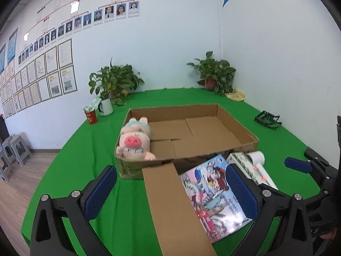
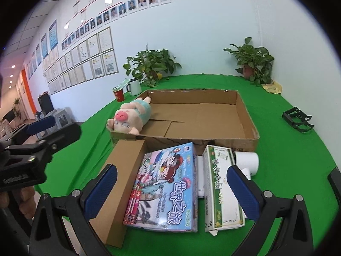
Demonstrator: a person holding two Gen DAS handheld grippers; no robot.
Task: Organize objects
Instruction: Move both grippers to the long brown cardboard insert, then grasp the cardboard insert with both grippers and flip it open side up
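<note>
Packing is underway: the plush pig [image 2: 130,118] is lying in the near-left corner of the cardboard tray [image 2: 248,115], while four things are waiting on the green cloth [image 2: 287,149] just in front of it. The plain brown box [image 2: 121,183], the colourful game box [image 2: 165,188] and the green-and-white carton [image 2: 220,188] are sitting side by side, and a white roll [image 2: 248,162] is lying just beyond the carton.

Both claws are standing wide and holding nothing. The right gripper [image 2: 171,192] is hanging over the game box, with its fingers spread about as wide as that box; the left gripper [image 1: 170,192] is hovering over the brown box [image 1: 177,209] and the game box's [image 1: 211,194] left edge.

Taking the game box first looks sensible (it is lying between the two others). Its neighbours are pressing close, so the fingers are getting little room along its long sides; gripping it across the short near end, or nudging it clear first, seems safer. Its glossy wrap may be slippery, so a square, centred grip matters. Setting it flat beside the pig would be leaving room for the rest.
</note>
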